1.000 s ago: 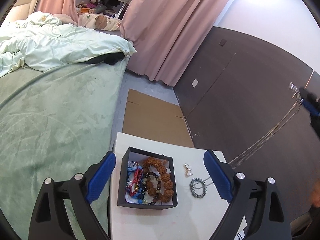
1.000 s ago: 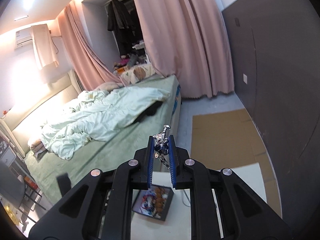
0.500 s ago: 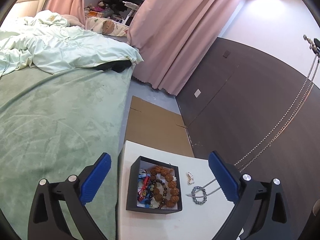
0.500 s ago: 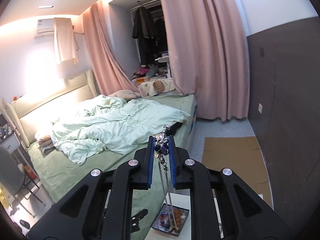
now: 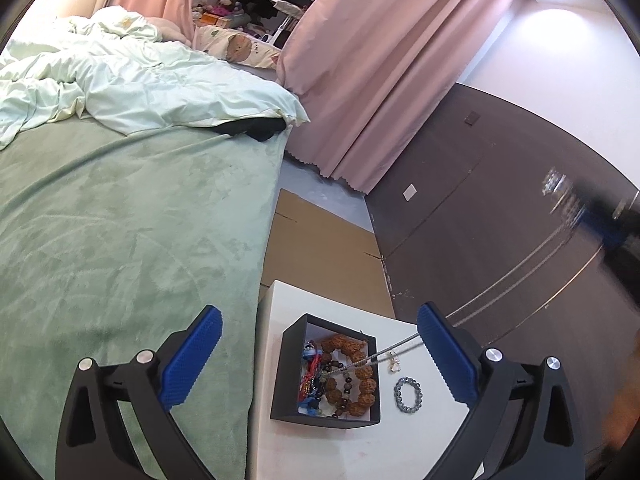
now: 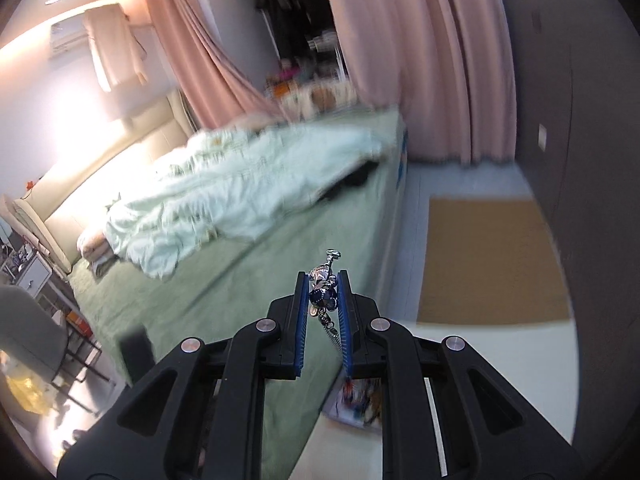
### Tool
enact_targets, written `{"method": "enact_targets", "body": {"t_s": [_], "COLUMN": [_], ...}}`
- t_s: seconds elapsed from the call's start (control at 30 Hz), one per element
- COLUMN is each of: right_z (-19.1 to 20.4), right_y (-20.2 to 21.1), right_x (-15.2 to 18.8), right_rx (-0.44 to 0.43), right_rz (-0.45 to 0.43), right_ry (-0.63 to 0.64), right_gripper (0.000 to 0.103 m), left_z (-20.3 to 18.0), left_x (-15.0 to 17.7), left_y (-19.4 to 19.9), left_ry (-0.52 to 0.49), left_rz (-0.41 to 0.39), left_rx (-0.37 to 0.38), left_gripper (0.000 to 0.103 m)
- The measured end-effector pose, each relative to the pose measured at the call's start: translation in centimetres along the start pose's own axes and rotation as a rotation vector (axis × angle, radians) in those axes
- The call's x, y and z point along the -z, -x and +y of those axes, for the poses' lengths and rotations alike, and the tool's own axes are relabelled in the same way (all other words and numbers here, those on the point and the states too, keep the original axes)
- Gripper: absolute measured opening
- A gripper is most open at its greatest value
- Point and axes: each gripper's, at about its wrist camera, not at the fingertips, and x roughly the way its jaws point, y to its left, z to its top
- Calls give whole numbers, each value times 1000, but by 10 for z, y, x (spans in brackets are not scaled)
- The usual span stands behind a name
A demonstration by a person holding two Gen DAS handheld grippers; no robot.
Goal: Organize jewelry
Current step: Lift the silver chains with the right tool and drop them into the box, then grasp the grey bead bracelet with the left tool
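Left wrist view: silver chain necklace now has its low end lying over the beads in the black box, lower centre of frame. Half a second ago it was still on the tabletop right of the box, by the grey bead bracelet. From the box the chain runs up-right to a blurred right tool at the right edge, so that tool has swung the chain over the box and dropped lower in frame.

Right tool in its own view: clenched on the necklace's pendant end, chain hanging down between the jaws.

Left tool: released, jaws spread full, nothing between the pads. They have just widened a bit.

Read: necklace is partly delivered; what's left is lowering the rest in and letting go. Bracelet and a small pale charm remain outside, just right of the box.

Clearance: box sits near the tabletop's left edge, bed right beside it. Box walls are low and it is already crowded with beads, so the chain may drape over the right wall. Open tabletop is at the bottom of frame and right of the box.
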Motion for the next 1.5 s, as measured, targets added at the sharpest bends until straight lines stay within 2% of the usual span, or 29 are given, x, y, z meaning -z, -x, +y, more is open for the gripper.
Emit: {"method": "enact_targets", "body": {"t_s": [0.03, 0.1, 0.23, 0.3, 0.47, 0.57, 0.67, 0.97, 1.1, 1.2, 1.27, 1.4, 1.5], "right_z": [-9, -22, -39, -49, -80, -106, -131, -201, -224, -236, -245, -249, -251], "right_y": [-12, -24, -18, -9, 11, 19, 27, 35, 27, 27, 24, 21, 23], "right_x": [8, 15, 23, 26, 40, 53, 66, 112, 132, 138, 143, 145, 145], "right_rx": [-15, -21, -19, -19, -17, -1, 26, 43, 51, 98, 91, 116, 106], "right_rz": [41, 83, 61, 32, 5, 12, 12, 22, 68, 78, 103, 145, 153], "right_ry": [-30, -71, -105, -123, -162, -200, -235, -355, -418, -413, -433, -386, -371], "right_gripper": [19, 41, 56, 71, 80, 82, 87, 88, 88, 88, 88, 88, 88], "left_z": [0, 1, -2, -7, -24, -35, -47, -84, -107, -121, -131, -145, -154], "left_x": [0, 0, 1, 3, 11, 16, 22, 46, 65, 77, 86, 98, 109], "left_y": [-1, 0, -2, -4, -12, -19, -27, -51, -61, -72, -81, -97, -112], "left_ry": [2, 3, -7, -21, -74, -99, -120, -205, -268, -310, -337, -358, -372], "left_rz": [1, 1, 6, 9, 29, 42, 54, 114, 139, 160, 180, 206, 238], "left_rx": [-2, -9, -16, -16, -10, -3, 9, 26, 32, 38, 42, 48, 53], "left_gripper": [95, 95, 95, 95, 95, 95, 95, 95, 95, 95, 95, 93, 85]}}
